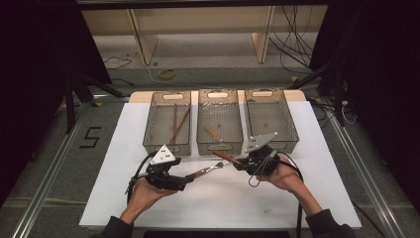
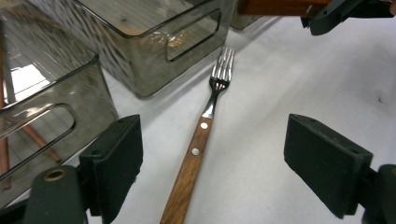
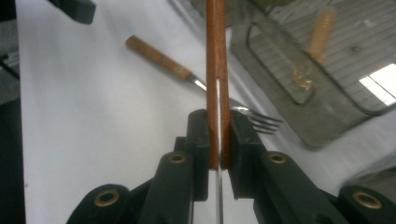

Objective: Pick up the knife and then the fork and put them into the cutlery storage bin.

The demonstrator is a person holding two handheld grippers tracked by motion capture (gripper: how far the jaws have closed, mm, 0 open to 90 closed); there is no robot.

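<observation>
Three clear bins are sitting in a row at the far side of the white counter [image 1: 124, 163]. One is the left bin [image 1: 167, 121], one is the middle bin [image 1: 219, 121], and one is the right bin [image 1: 270, 119]. Two thin brown sticks [image 1: 177, 123] are lying in the left bin, crossing each other. One thing with a wooden handle [image 1: 213, 132] is lying in the middle bin; what it is I cannot tell.

Two tools are being held over the counter, one in each hand. The left tool [image 2: 212, 158] is standing wide open with nothing pressed between its two black pads. One fork [image 2: 201, 140] with a wooden handle is lying flat on the counter, and its handle end is sitting in the gap between those open pads without touching them. Its four shiny prongs are pointing toward the bins, just beside the front of the middle bin.

The right tool [image 3: 218, 140] is squeezing tight on one other piece of cutlery with a brown wooden handle [image 3: 217, 70]. A thin metal blade is showing in the slot of that handle, so it is looking like a knife. In the high view this knife [image 1: 227, 156] is hanging just in front of the middle bin, close above the fork's prongs.
</observation>
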